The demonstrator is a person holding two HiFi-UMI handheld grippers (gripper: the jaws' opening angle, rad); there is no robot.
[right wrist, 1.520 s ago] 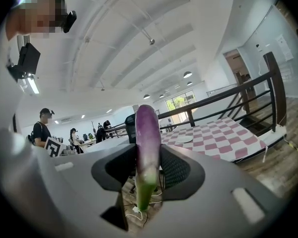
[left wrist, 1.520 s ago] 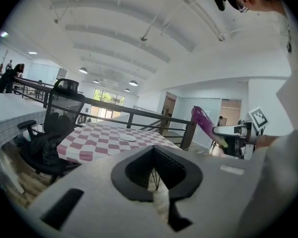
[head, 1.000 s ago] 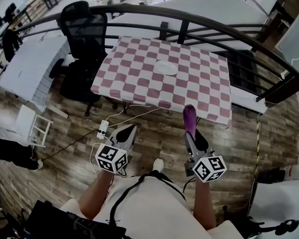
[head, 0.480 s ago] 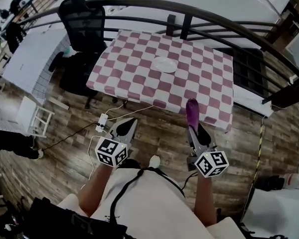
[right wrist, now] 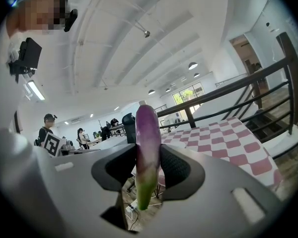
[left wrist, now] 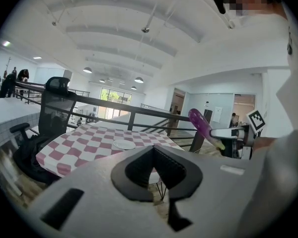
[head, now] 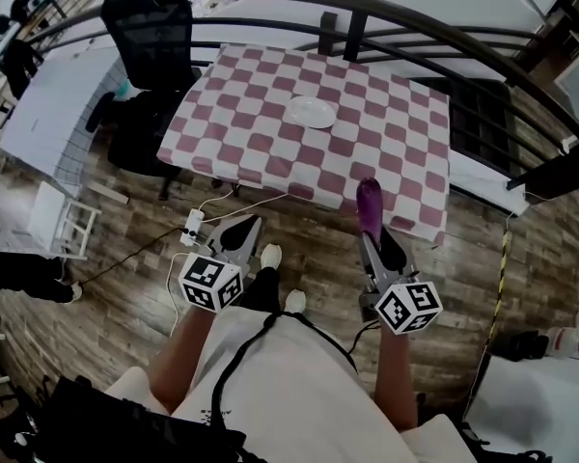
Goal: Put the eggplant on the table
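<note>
Where the right gripper [right wrist: 147, 168] clamps the eggplant [right wrist: 148, 130], its purple skin fades to green.

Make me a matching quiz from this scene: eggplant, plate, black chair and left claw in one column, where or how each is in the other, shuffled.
1 eggplant
2 plate
3 black chair
4 left claw

A on the checkered table
B shut, empty
C gripped in the right claw
D standing beside the table

Pairs: 1-C, 2-A, 3-D, 4-B
</note>
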